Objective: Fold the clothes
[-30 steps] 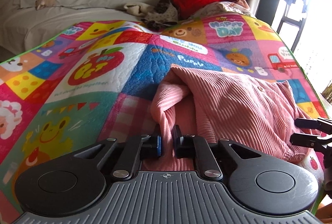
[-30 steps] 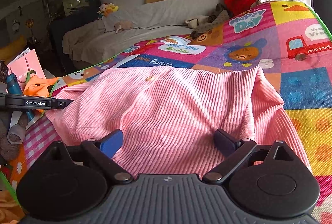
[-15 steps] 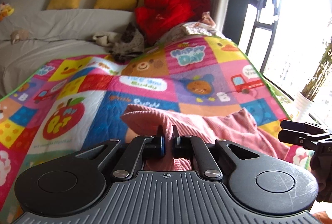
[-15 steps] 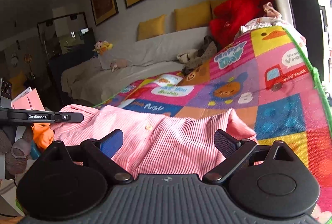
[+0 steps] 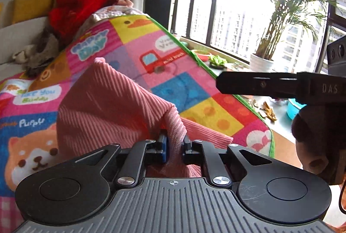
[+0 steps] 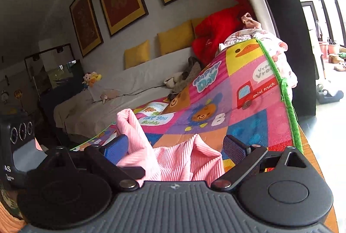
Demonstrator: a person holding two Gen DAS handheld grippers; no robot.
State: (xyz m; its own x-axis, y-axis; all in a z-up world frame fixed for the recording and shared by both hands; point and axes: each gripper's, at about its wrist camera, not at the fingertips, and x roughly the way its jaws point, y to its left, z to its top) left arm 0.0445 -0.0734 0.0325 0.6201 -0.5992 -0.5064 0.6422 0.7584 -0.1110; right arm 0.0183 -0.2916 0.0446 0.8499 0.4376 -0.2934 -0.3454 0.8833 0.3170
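A pink ribbed garment (image 5: 112, 107) lies bunched on the colourful play mat (image 5: 186, 90). My left gripper (image 5: 174, 146) is shut on a fold of the garment and holds it raised, so the cloth stands up in a peak. My right gripper (image 6: 175, 146) is open, its jaws wide apart, with the garment (image 6: 173, 164) lying between and below them, not pinched. The right gripper's finger (image 5: 259, 85) shows at the right of the left wrist view. Part of the left gripper's body (image 6: 17, 146) shows at the left edge of the right wrist view.
The mat's green edge (image 6: 289, 107) runs along the right. A sofa (image 6: 134, 86) with yellow cushions (image 6: 175, 40), a red bundle (image 6: 216, 32) and loose clothes stands behind. A window sill with a potted plant (image 5: 266, 56) lies to the right.
My left gripper has lifted the pinched cloth and swung right towards the window. The garment has bunched up from flat. My right gripper has stayed open and tilted upward.
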